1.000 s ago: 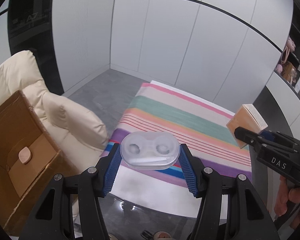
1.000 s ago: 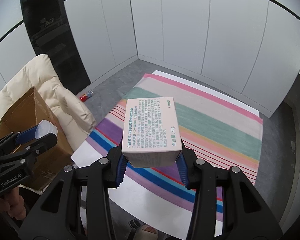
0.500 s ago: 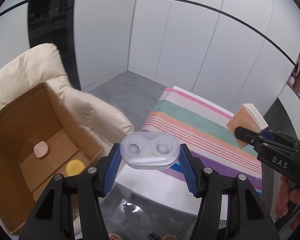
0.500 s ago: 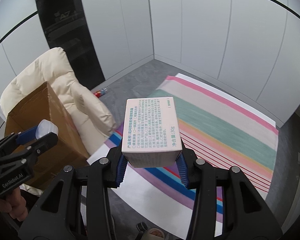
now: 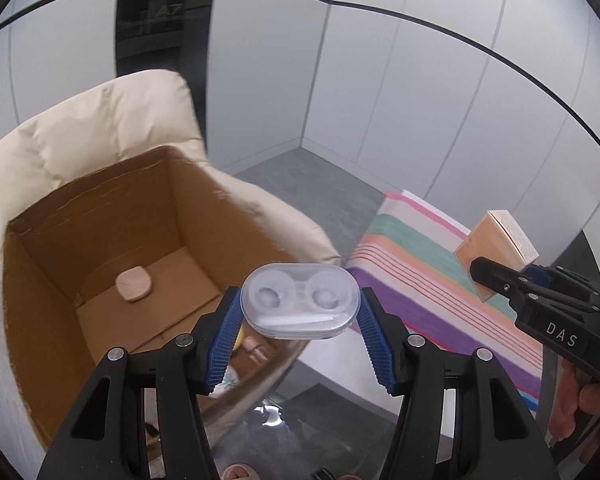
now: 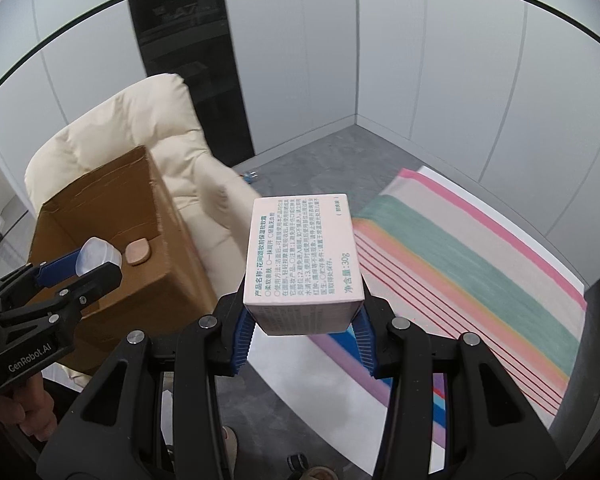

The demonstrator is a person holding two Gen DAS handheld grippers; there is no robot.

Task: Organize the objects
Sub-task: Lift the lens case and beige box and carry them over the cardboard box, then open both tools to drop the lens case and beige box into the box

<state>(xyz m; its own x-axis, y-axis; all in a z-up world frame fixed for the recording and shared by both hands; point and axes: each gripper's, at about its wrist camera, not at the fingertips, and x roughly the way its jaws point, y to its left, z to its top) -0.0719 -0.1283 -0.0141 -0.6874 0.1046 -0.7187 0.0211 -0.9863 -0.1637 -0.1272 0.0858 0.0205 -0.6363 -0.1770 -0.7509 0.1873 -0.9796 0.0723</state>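
So we've got both hands full here: our left gripper (image 5: 300, 322) is pinching a clear plastic contact lens case (image 5: 300, 305) by its two short ends, blue pads snug against it, and our right gripper (image 6: 303, 326) is clamped on a small pinkish carton (image 6: 304, 258) printed with green text, holding it by the lower sides with most of the box sticking out ahead of the pads. Just beyond and below the left gripper, off to its left, sits the open cardboard box (image 5: 36, 320), which rests on a cream padded chair (image 5: 100, 128); there's a little tan pad (image 5: 134, 283) already lying on the box floor, and we're guessing that's where both things should end up. From the right gripper the box is well off to the left, with the striped rug (image 6: 480, 264) on the floor ahead and to the right. What worries us: the lens case is smooth and rounded, so it could squirt out if the squeeze shifts. It's also only near the box's closer rim, so letting go now might bounce it off the edge. And both grippers converging on one opening could bump each other.
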